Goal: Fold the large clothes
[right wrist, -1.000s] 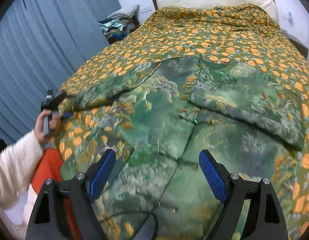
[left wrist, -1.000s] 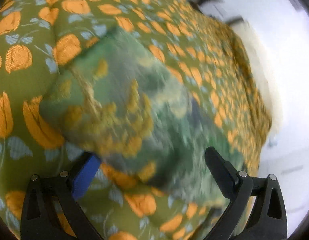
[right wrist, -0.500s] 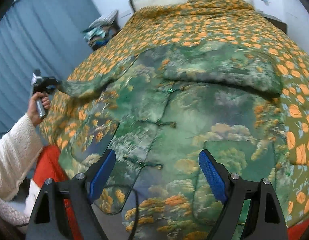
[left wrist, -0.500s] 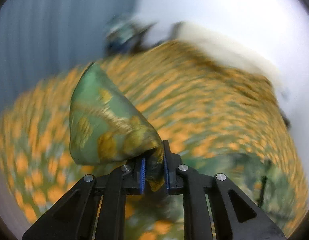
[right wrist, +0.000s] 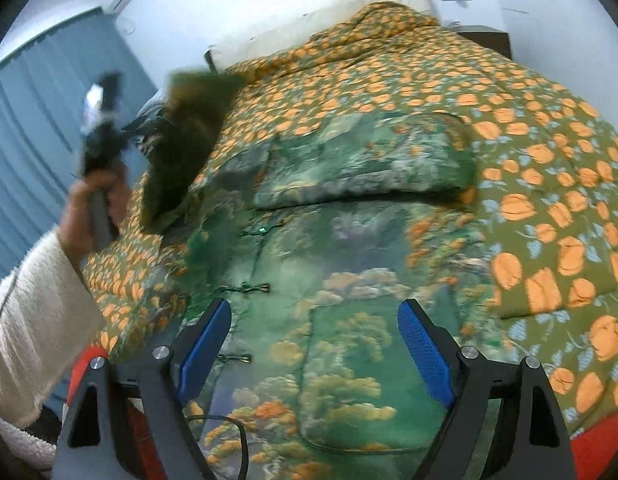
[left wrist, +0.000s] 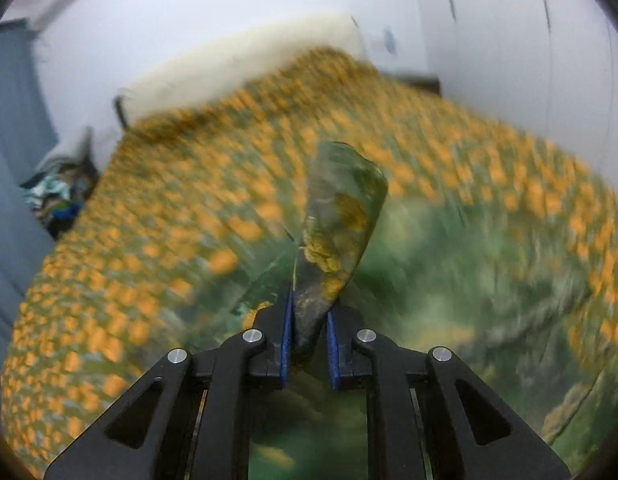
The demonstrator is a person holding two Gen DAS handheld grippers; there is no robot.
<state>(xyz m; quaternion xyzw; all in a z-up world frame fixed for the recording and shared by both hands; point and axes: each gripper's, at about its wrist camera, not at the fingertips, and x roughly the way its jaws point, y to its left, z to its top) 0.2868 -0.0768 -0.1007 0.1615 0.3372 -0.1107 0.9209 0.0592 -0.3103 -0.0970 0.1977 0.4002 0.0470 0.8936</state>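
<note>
Jacket sleeve (left wrist: 341,232) pinched in left tongs (left wrist: 309,344); right tongs (right wrist: 313,344) wide apart, holding nothing.

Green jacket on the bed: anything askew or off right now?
Nothing stands out. The green jacket lies flat on the orange-print quilt, one sleeve folded across its chest. The left gripper holds the other sleeve up mid-fold; the right gripper hovers open.

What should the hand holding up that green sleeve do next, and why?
Probably carry the sleeve across and lay it on the jacket's front. The left gripper is shut on its cuff, lifted off the bedspread; the other sleeve already lies folded across the chest.
</note>
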